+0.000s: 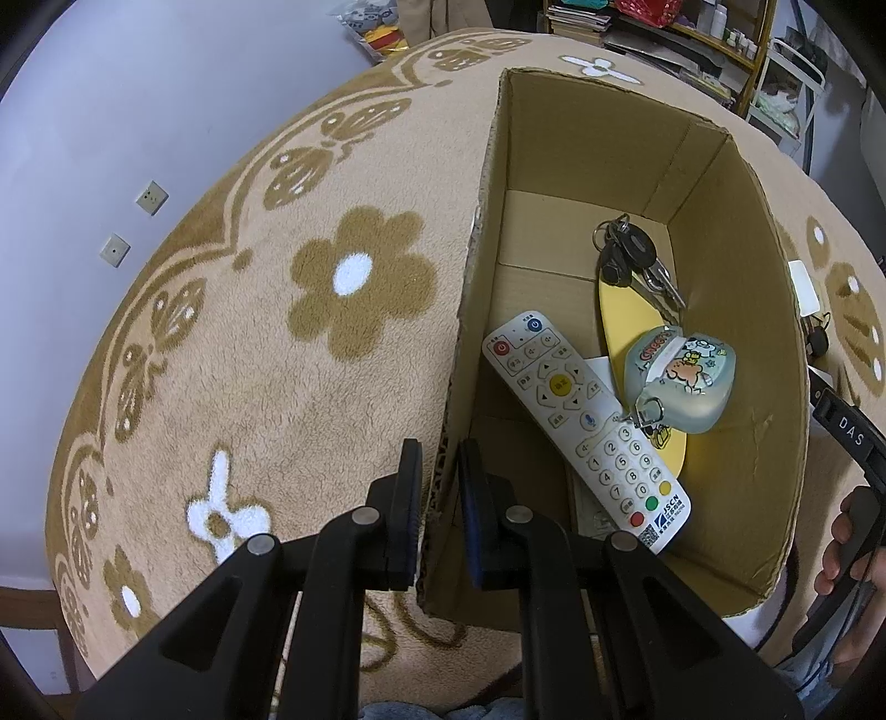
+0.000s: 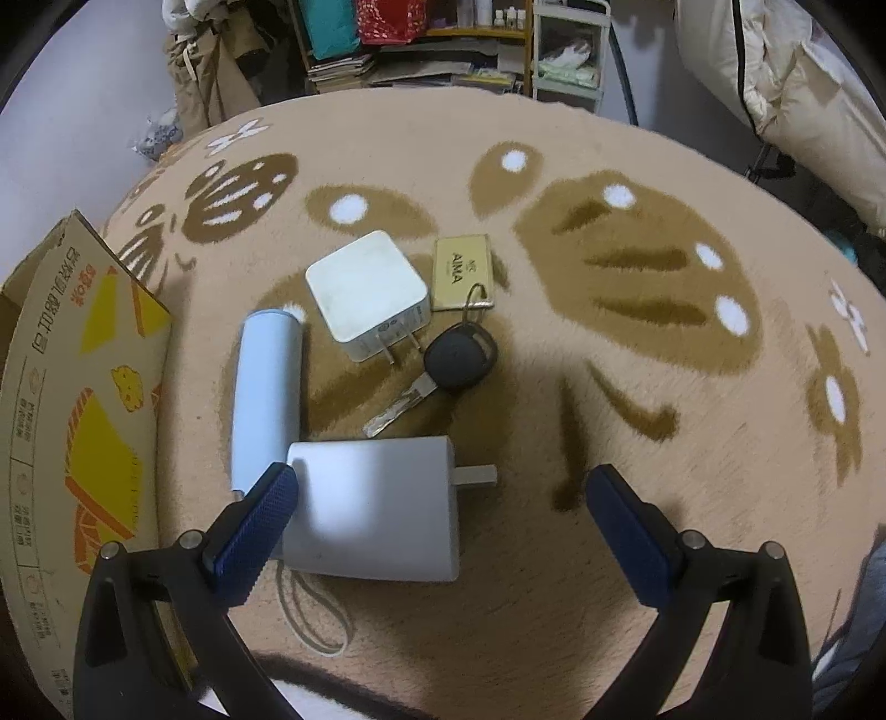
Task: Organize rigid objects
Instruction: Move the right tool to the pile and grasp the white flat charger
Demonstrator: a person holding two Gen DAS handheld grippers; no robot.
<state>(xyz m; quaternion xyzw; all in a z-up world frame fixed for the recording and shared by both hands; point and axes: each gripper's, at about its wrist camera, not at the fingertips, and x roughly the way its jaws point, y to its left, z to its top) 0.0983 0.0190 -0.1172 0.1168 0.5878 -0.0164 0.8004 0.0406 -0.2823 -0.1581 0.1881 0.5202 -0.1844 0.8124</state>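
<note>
My left gripper (image 1: 440, 487) is shut on the near left wall of an open cardboard box (image 1: 736, 310). Inside the box lie a white remote (image 1: 587, 426), a pale earbud case with cartoon print (image 1: 678, 376), a yellow oval piece (image 1: 631, 315) and a bunch of keys (image 1: 631, 255). My right gripper (image 2: 443, 515) is open just above the rug, over a flat white charger (image 2: 371, 509). Beyond it lie a light blue cylinder (image 2: 266, 393), a white cube charger (image 2: 368, 293), a black-headed key (image 2: 443, 365) and a gold AIMA tag (image 2: 462, 271).
Everything rests on a tan rug with brown flowers (image 1: 249, 332). The box's printed outer side (image 2: 72, 399) stands at the left of the right wrist view. Shelves and clutter (image 2: 421, 50) line the far wall. The other hand (image 1: 847, 548) shows at the right edge.
</note>
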